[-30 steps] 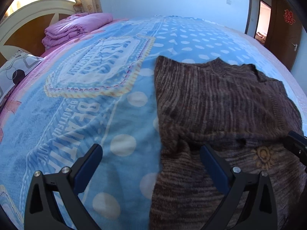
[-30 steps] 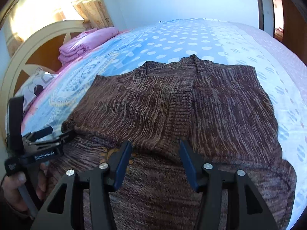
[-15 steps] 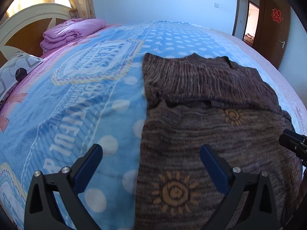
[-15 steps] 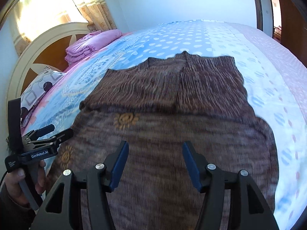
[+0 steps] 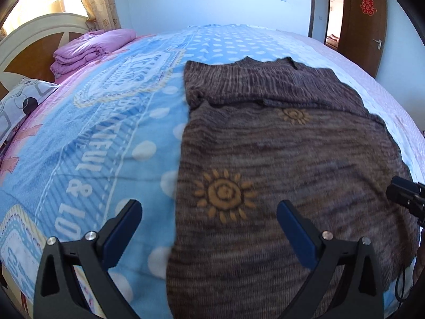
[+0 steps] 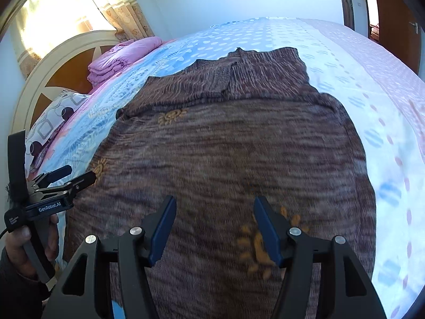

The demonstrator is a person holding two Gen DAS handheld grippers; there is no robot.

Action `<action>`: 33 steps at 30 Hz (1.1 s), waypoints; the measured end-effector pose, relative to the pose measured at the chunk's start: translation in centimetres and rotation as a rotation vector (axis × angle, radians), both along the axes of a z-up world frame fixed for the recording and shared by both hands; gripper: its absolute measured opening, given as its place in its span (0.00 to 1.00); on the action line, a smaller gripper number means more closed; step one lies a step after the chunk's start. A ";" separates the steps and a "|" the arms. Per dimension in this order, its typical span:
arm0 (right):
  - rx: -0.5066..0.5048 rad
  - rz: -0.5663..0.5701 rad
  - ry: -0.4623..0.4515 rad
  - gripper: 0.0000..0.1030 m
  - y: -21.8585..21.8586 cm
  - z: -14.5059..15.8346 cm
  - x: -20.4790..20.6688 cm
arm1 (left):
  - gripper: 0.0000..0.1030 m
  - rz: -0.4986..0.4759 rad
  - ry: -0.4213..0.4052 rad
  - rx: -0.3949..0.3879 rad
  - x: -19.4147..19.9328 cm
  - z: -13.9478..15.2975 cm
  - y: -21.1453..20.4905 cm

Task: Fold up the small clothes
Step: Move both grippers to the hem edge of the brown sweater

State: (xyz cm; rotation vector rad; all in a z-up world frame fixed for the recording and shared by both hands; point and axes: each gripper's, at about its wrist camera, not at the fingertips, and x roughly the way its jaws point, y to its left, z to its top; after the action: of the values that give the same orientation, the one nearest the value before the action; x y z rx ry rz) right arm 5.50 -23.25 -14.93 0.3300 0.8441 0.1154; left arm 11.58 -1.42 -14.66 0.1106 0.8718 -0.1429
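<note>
A brown knitted sweater [image 5: 279,159] [image 6: 233,146] with orange sun motifs lies flat on the bed, its sleeves folded across the chest at the far end. My left gripper [image 5: 208,204] hovers open over the sweater's left edge near the hem, with only cloth below it. My right gripper [image 6: 215,199] hangs over the lower right part of the sweater; its jaws are opening and nothing is between them. The left gripper [image 6: 66,178] also shows at the left of the right wrist view, held by a hand. The tip of the right gripper [image 5: 403,194] shows at the right edge of the left wrist view.
The sweater rests on a blue dotted bedcover [image 5: 106,133]. A folded pink quilt [image 5: 90,50] and a patterned pillow [image 5: 18,101] lie by the cream headboard [image 6: 53,63]. A brown door [image 5: 364,21] stands past the far right corner of the bed.
Both grippers have drawn back from the folded sleeves toward the sweater's near hem, so more of its lower body shows. The right jaws have widened a little.
</note>
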 end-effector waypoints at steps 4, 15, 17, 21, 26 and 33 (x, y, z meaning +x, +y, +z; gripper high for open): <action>-0.019 -0.008 -0.010 0.60 0.1 -0.1 -1.5 | 1.00 -0.008 0.006 0.011 -1.3 -0.4 0.1; -0.047 -0.005 -0.012 0.61 0.3 -0.2 -3.6 | 1.00 -0.034 0.020 0.033 -3.9 -1.3 0.6; -0.059 -0.004 -0.011 0.62 0.5 -0.2 -4.0 | 1.00 -0.037 0.021 0.038 -4.2 -1.4 0.7; -0.072 0.003 -0.007 0.62 0.6 -0.4 -4.7 | 0.99 -0.050 0.018 0.050 -4.7 -1.5 0.7; -0.091 0.007 -0.003 0.62 0.9 -0.7 -6.0 | 0.94 -0.061 0.024 0.052 -5.5 -1.8 0.9; -0.107 0.012 0.001 0.62 0.9 -1.0 -7.8 | 0.74 -0.099 0.041 -0.035 -7.1 -1.9 1.5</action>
State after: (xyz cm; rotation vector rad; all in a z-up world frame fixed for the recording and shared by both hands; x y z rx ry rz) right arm -2.34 -22.37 -15.93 0.2250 0.8494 0.0810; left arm 4.48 0.10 -16.53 0.1181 0.9048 -0.2536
